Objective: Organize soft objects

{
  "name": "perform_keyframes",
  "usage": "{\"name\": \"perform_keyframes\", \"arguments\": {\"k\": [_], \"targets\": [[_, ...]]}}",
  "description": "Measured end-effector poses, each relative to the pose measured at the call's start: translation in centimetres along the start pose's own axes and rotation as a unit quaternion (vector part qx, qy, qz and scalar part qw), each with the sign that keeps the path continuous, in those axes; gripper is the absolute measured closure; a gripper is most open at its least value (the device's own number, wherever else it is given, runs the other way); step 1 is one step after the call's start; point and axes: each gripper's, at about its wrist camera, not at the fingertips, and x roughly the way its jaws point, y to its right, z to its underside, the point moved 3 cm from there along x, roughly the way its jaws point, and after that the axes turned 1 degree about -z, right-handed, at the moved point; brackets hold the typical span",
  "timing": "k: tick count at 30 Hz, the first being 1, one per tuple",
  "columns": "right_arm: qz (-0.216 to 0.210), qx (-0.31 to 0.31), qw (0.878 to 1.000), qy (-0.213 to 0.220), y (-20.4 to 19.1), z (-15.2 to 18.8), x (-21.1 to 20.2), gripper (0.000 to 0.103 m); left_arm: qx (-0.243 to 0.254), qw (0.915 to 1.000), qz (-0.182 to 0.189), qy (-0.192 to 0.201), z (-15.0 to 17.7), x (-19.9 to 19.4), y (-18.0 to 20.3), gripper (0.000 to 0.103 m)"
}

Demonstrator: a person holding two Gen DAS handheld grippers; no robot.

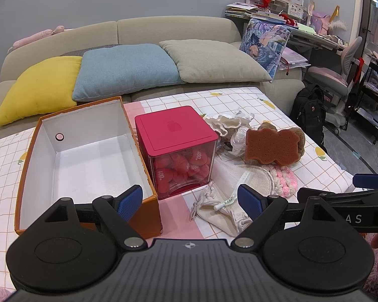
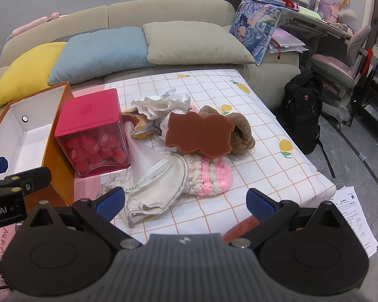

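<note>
Checked tablecloth (image 1: 239, 100) before sofa, orange box (image 1: 148, 201) at 9 o'clock beside red-lidded container (image 1: 176, 130), soft pile at 3 o'clock: brown sponge (image 2: 199, 133), pink knit (image 2: 209, 176), cream cloth (image 2: 153, 188), left gripper (image 1: 190, 201) and right gripper (image 2: 186, 201) both spread wide, holding nothing.

A beige sofa (image 1: 168, 29) is running along the wall. Lying on its seat are a yellow pillow (image 1: 37, 86), a blue pillow (image 1: 124, 69) and a grey-green pillow (image 1: 211, 59); a printed cushion (image 1: 264, 42) is leaning at its right end. Right of the sofa, a black backpack (image 1: 308, 108) is sitting on the floor, a cluttered desk (image 1: 312, 31) is standing behind, and a pink chair (image 1: 337, 75) is facing it.
</note>
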Motion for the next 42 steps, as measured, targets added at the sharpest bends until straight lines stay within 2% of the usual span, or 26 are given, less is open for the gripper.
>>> {"name": "perform_keyframes", "arguments": {"k": [12, 20, 22, 25, 28, 32, 33, 36, 38, 39, 41, 42], "targets": [[0.001, -0.004, 1.000, -0.012, 0.0, -0.1, 0.2, 0.003, 0.001, 1.0000, 0.001, -0.002, 0.1, 0.2, 0.0, 0.003], [-0.002, -0.006, 0.999, -0.035, -0.1, 0.2, 1.1, 0.003, -0.005, 0.9999, 0.012, -0.002, 0.2, 0.3, -0.1, 0.006], [-0.009, -0.001, 0.999, -0.042, 0.0, 0.3, 1.3, 0.003, -0.014, 0.9995, 0.026, -0.005, 0.2, 0.5, -0.3, 0.014], [-0.030, 0.007, 0.999, -0.045, 0.3, 0.4, 1.7, 0.003, -0.027, 0.9979, 0.052, -0.027, 0.2, 1.2, -0.3, 0.017], [-0.040, -0.002, 0.998, -0.042, 0.5, 0.3, 2.1, 0.004, -0.022, 0.9938, 0.098, -0.047, 0.3, 1.9, 0.1, 0.022], [-0.047, -0.014, 0.997, -0.053, 1.3, -0.1, 3.7, 0.021, -0.005, 0.9878, 0.142, -0.064, 0.3, 3.5, 1.2, 0.036], [-0.052, -0.006, 0.997, -0.061, 1.7, -0.3, 4.2, 0.027, 0.003, 0.9877, 0.142, -0.065, 0.4, 4.0, 1.4, 0.036], [-0.047, 0.006, 0.996, -0.072, 2.7, -0.6, 5.7, 0.033, -0.001, 0.9849, 0.147, -0.092, 0.6, 6.4, 1.8, 0.036], [-0.045, 0.010, 0.996, -0.079, 3.1, -0.7, 6.7, 0.036, -0.012, 0.9845, 0.138, -0.108, 0.9, 8.0, 1.9, 0.036], [-0.049, 0.014, 0.995, -0.086, 3.2, -0.7, 7.2, 0.041, -0.012, 0.9854, 0.129, -0.110, 1.0, 8.8, 2.0, 0.036], [-0.058, 0.019, 0.993, -0.100, 3.3, -0.6, 8.3, 0.049, 0.005, 0.9872, 0.116, -0.110, 1.0, 10.0, 2.4, 0.036], [-0.059, 0.020, 0.992, -0.106, 3.2, -0.6, 8.8, 0.049, 0.017, 0.9879, 0.112, -0.106, 0.9, 10.3, 2.7, 0.036]]}}
